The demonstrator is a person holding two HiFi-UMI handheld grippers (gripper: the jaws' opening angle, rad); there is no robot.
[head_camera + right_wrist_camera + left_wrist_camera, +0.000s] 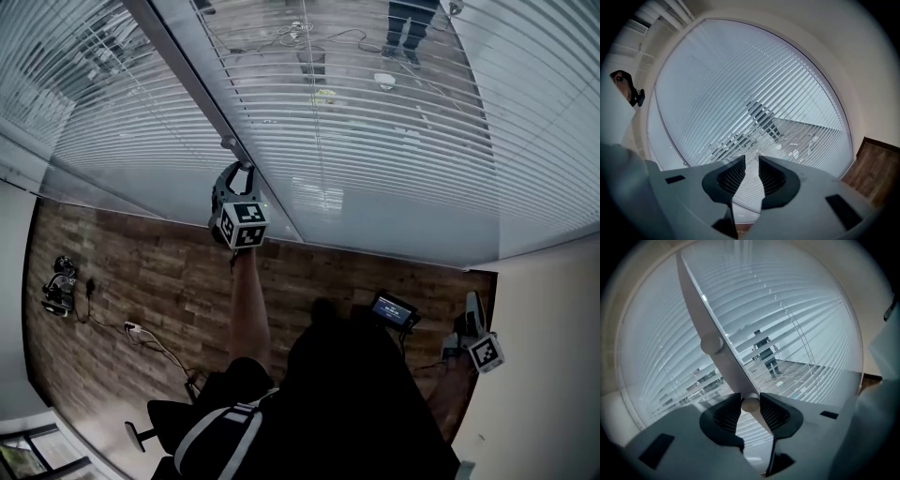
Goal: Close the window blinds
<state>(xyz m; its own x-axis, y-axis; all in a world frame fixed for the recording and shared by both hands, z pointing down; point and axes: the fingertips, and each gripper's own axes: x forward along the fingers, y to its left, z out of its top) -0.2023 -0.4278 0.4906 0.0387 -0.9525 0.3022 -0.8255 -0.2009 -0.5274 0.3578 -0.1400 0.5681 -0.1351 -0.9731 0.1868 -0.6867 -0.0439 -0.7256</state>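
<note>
The left gripper [239, 170] sits up against the window blinds [394, 141], at the frame post [187, 80] between two panels, with a rod's round end [750, 404] between its jaws. The right gripper [472, 305] is well back from the blinds, to the right, with a small screen [394, 310] just left of it. A power strip [132, 328] lies on the floor [169, 272] before the blinds, to the left.
</note>
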